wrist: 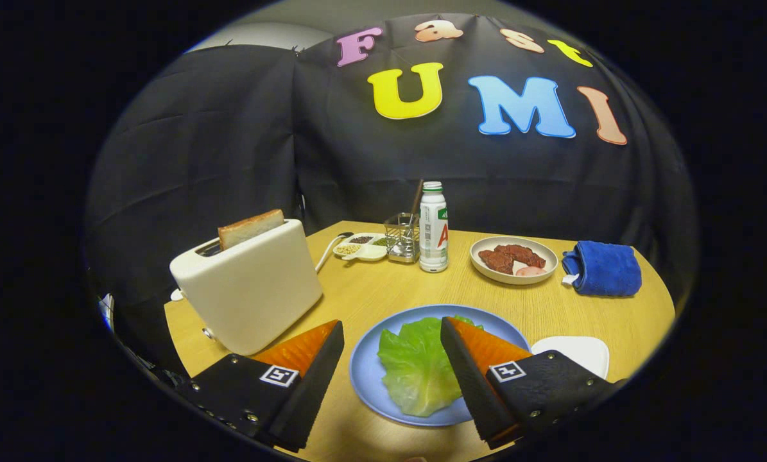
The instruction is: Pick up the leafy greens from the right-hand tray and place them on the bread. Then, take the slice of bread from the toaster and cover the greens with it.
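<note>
Pale wood-grain tabletop (383, 289) stretches ahead, and the gripper (393, 330) hangs over its near edge with both fingers spread wide apart, holding nothing; between them sits a round blue plate (367, 359), and on it lies a crinkled green lettuce leaf (415, 366), its right side tucked behind the right finger; whether bread lies under the leaf, I cannot tell. Beyond the left finger stands a cream-white toaster (248, 289), a slice of toasted bread (250, 228) poking up from its slot; further back come a white divided dish of seeds (361, 247), a wire cutlery holder (402, 239) and a white plastic bottle (433, 228); to their right a cream bowl of brown meat (513, 258), then a folded blue cloth (603, 268); a white tray (576, 353) peeks out just beside the right finger.
</note>
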Demonstrator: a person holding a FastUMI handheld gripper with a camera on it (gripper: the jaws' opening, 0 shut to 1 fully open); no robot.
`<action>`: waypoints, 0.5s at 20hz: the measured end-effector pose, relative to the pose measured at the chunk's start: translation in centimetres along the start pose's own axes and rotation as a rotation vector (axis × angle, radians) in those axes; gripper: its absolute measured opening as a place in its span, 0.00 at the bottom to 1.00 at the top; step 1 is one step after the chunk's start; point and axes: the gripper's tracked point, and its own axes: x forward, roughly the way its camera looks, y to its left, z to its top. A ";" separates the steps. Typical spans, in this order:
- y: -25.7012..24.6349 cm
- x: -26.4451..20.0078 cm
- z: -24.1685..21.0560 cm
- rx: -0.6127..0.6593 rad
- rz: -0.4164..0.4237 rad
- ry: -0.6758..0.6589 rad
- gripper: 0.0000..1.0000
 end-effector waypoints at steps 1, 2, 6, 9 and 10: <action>0.9 -0.3 0.8 0.000 0.012 -0.020 0.93; 1.7 -0.5 1.5 0.002 0.026 -0.039 0.93; 5.7 -1.2 4.5 -0.034 0.078 -0.099 0.93; 9.4 -1.0 6.2 -0.046 0.135 -0.129 0.93; 10.4 -0.8 6.8 -0.050 0.151 -0.139 0.93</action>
